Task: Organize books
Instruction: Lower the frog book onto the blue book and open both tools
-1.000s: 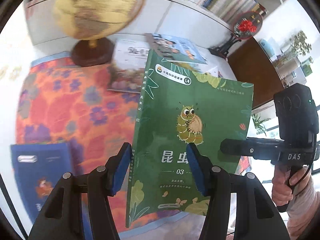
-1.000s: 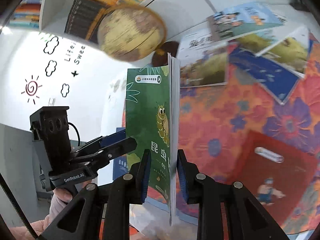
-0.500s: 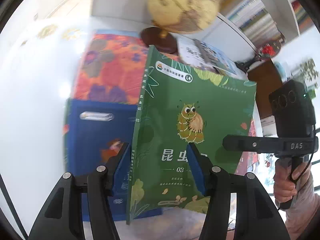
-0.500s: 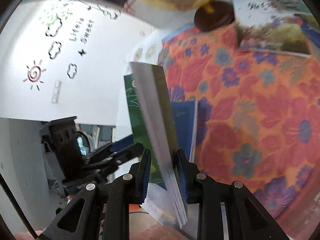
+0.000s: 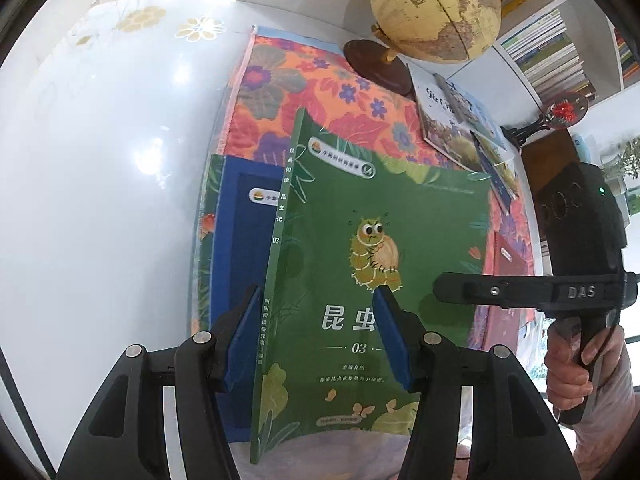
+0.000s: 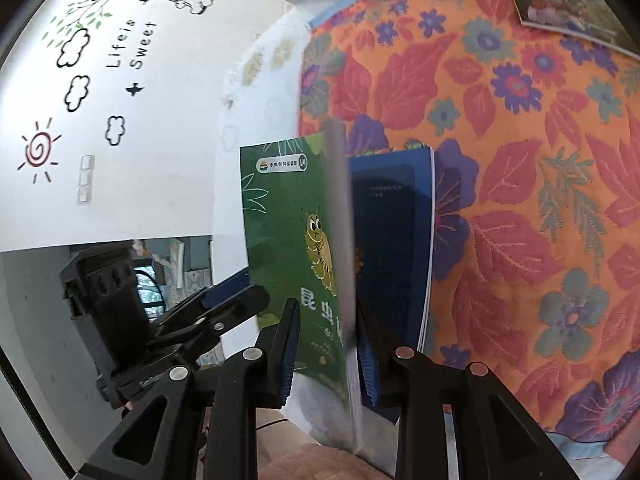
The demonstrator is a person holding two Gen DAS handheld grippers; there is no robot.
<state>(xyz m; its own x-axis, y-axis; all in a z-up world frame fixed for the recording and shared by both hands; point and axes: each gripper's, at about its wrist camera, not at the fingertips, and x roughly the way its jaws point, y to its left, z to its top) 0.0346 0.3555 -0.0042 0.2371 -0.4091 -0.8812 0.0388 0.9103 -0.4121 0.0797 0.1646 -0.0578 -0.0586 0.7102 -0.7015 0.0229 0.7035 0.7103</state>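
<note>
In the left wrist view, the green book stands tilted above the blue book, which lies flat at the near left edge of the flowered cloth. The left gripper straddles the green book's spine side, one pad on the spine, the other on the front cover; whether they press it I cannot tell. On the right a person's hand holds the right gripper's handle, its finger reaching across the cover. A globe stands at the far end, more picture books beside it.

In the right wrist view, the right gripper pinches the green book by its page edge, pads pressed to both covers. The blue book lies just beyond.

The green book looks like a thin, light paperback with a glossy cover: likely to flex and slip, so it is best held near the spine or squarely across both covers.
</note>
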